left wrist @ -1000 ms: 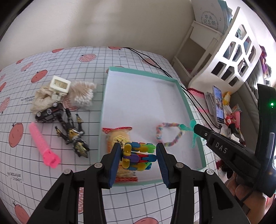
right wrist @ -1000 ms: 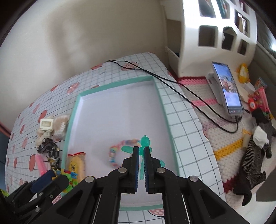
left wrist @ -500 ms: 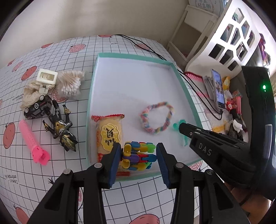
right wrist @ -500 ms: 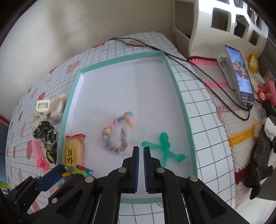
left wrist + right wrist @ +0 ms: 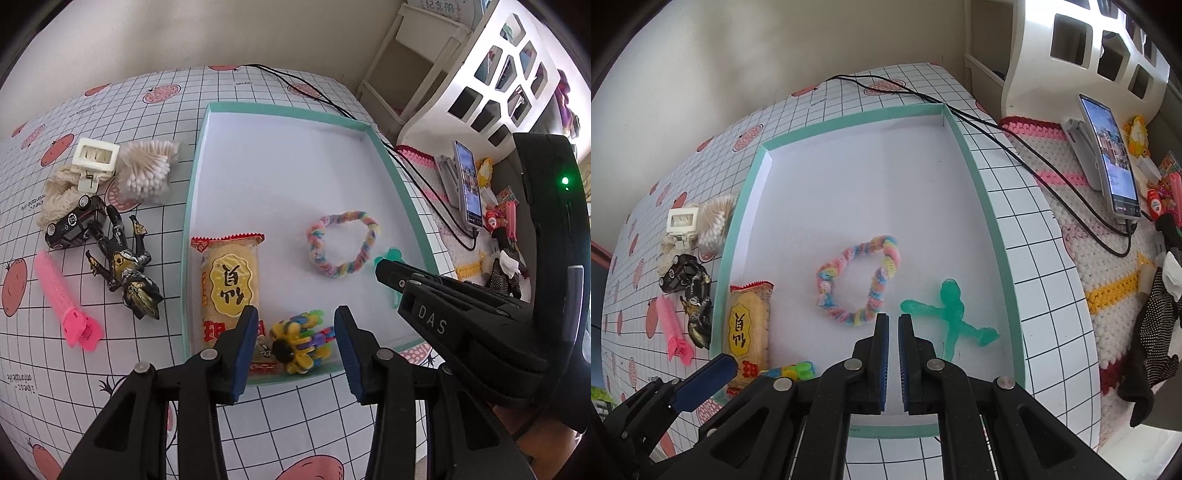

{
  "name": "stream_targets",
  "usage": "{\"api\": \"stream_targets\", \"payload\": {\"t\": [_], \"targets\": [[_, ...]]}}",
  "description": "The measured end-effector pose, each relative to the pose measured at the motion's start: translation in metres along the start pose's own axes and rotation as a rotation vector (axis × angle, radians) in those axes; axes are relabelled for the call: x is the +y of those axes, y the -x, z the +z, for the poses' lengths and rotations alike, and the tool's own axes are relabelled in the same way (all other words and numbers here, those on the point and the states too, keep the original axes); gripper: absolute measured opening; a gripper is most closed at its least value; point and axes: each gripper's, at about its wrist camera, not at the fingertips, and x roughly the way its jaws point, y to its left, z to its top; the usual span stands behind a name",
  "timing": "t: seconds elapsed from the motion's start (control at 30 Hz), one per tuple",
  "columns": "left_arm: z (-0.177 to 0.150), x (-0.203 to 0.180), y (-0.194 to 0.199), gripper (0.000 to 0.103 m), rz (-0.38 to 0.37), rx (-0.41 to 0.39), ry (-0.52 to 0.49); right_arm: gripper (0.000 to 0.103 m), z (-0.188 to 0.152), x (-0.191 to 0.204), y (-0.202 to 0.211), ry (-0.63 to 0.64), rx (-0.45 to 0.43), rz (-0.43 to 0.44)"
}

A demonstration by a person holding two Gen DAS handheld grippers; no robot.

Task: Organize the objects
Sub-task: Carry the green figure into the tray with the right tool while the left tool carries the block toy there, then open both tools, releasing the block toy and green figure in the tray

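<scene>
— Where the right gripper (image 5: 380,266) shows its side, what's printed?
— "DAS". Its jaws are closed on nothing, over the tray (image 5: 982,192), whose far half lies bare.
— And the left gripper (image 5: 295,332)?
— Partly open; the colourful toy (image 5: 301,341) lies between the pads at the tray's near edge. Whether they touch it, I can't tell.
— The snack packet (image 5: 229,280)?
— Its characters are partly hidden.

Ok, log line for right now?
left gripper open, toy between jaws, lying in tray | right gripper shut, empty, over tray beside green figure
</scene>
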Motion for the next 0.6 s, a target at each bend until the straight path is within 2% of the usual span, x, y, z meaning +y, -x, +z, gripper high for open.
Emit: {"api": "stream_targets", "payload": {"t": [0.33,0.6], "targets": [[0.002,0.008,0.008,0.044,0.020,-0.029,0.006,0.006,0.001,0.006,0.004,0.005,-0.031,0.014],[0.005,0.021,0.012,0.044,0.025,-0.050,0.065,0.006,-0.001,0.011,0.002,0.044,-0.033,-0.003]]}}
